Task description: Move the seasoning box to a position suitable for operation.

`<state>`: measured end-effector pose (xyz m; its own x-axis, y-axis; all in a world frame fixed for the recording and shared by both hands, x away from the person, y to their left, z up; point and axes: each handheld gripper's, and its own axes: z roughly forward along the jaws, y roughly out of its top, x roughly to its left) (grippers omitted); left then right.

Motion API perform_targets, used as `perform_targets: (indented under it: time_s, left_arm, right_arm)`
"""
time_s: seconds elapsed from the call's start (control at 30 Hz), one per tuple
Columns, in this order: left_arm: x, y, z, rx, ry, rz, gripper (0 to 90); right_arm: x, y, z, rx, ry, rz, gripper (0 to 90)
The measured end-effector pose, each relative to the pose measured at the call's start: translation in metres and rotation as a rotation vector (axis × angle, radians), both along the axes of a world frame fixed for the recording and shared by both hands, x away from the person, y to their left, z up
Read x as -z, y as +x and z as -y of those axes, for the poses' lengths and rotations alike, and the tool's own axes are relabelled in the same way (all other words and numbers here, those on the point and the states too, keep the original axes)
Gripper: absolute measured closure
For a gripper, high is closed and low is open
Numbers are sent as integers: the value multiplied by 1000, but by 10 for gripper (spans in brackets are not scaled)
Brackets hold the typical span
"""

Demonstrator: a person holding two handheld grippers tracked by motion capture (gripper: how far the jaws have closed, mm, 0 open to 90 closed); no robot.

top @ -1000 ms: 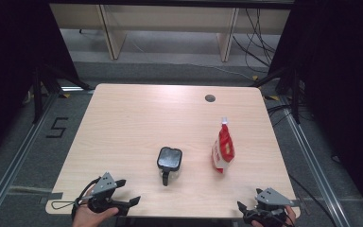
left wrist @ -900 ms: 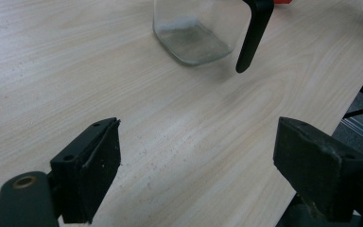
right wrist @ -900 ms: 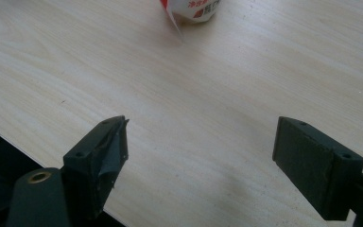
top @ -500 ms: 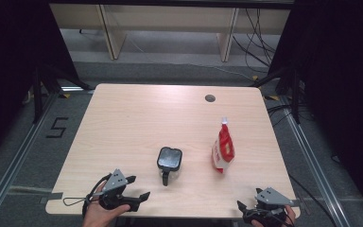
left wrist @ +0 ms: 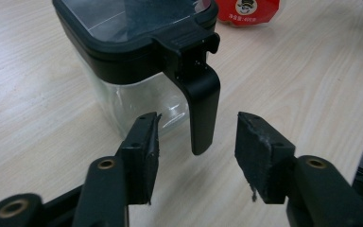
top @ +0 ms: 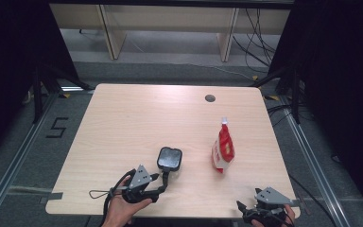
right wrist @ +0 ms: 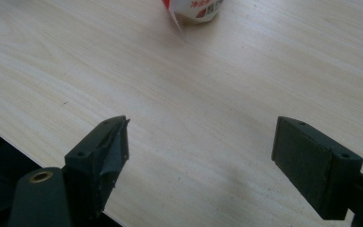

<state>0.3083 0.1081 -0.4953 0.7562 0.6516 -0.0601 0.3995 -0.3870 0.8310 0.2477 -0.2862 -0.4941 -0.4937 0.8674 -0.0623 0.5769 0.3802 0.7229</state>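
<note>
Near front edge, left: left gripper (top: 163,181), jaws half apart and just been closing, handle (left wrist: 201,106) between the pads, not touched.
Container (top: 169,159): clear, black lid, upright on table (top: 137,118).
Right gripper (right wrist: 201,156): jaws wide apart, nothing between.
Red pouch (top: 223,150): beyond it.

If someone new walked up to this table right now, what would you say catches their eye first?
Probably the clear jar with a black lid near the front middle of the table: its black handle hangs between the jaws of the left gripper, which have just been closing but do not touch it yet. Next comes the red and white pouch, standing to the jar's right. The right gripper waits open at the front right edge.
</note>
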Motion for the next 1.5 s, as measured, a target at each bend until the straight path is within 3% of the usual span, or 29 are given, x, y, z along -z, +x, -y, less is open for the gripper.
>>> perform_targets:
  time_s: [0.17,0.27,0.33,0.43,0.47,0.5,0.53,0.57,0.63,0.67,0.8,0.83,0.87,0.9,0.93,0.97,1.03,1.07,1.1,1.13,1.23,1.33,1.5]
  left_arm:
    - [4,9,8,-8,-2,3,605]
    - [4,12,9,1,22,25,682]
    - [5,11,10,-12,11,17,720]
    - [2,14,0,-11,50,25,725]
    - [2,14,0,-11,50,25,725]
    - [4,15,-2,-30,19,16,725]
    - [2,17,-8,-36,40,27,724]
    - [3,17,-10,-50,24,17,724]
    - [1,20,-18,-66,41,35,720]
    - [2,21,-18,-82,16,33,716]
    - [-1,26,-25,-107,29,52,689]
    - [0,29,-23,-132,6,51,685]
    - [0,29,-23,-132,6,51,683]
    - [2,30,-22,-127,13,39,683]
    - [3,30,-21,-128,11,30,684]
    - [3,31,-22,-118,39,34,688]
    - [4,32,-21,-138,-5,26,703]
    - [4,32,-21,-138,-5,26,712]
    - [2,35,-24,-121,37,45,715]
    - [3,35,-23,-138,12,42,717]
    - [3,36,-24,-116,9,43,721]
    - [3,36,-26,-75,23,57,723]
    - [4,31,-28,-7,-11,38,724]
  right_arm:
    - [1,1,1,-19,-16,5,204]
    - [1,0,0,-8,-1,-6,204]
    - [1,0,1,-14,-10,-5,204]
    - [2,2,2,-31,-13,0,204]
    - [2,2,2,-31,-13,0,204]
    - [1,1,2,-23,-16,6,204]
    - [1,1,3,-28,-19,9,203]
    - [1,0,2,-15,-8,-8,203]
    - [1,-1,1,-2,-1,-17,204]
    - [1,0,2,-9,-5,-8,203]
    - [1,0,3,-18,-12,0,202]
    - [2,-1,0,-3,11,-21,202]
    - [2,-1,0,-3,11,-21,202]
    - [2,2,2,-37,-22,4,201]
    - [1,2,2,-43,-8,-2,201]
    - [1,1,2,-32,-14,0,201]
    - [1,1,1,-29,-12,-3,201]
    - [1,1,1,-28,-11,-6,201]
    - [1,1,1,-33,0,-20,201]
    - [1,1,1,-35,-3,-16,201]
    - [2,2,2,-44,-19,11,201]
    - [2,2,2,-48,-21,12,201]
    - [2,1,2,-48,-17,11,203]
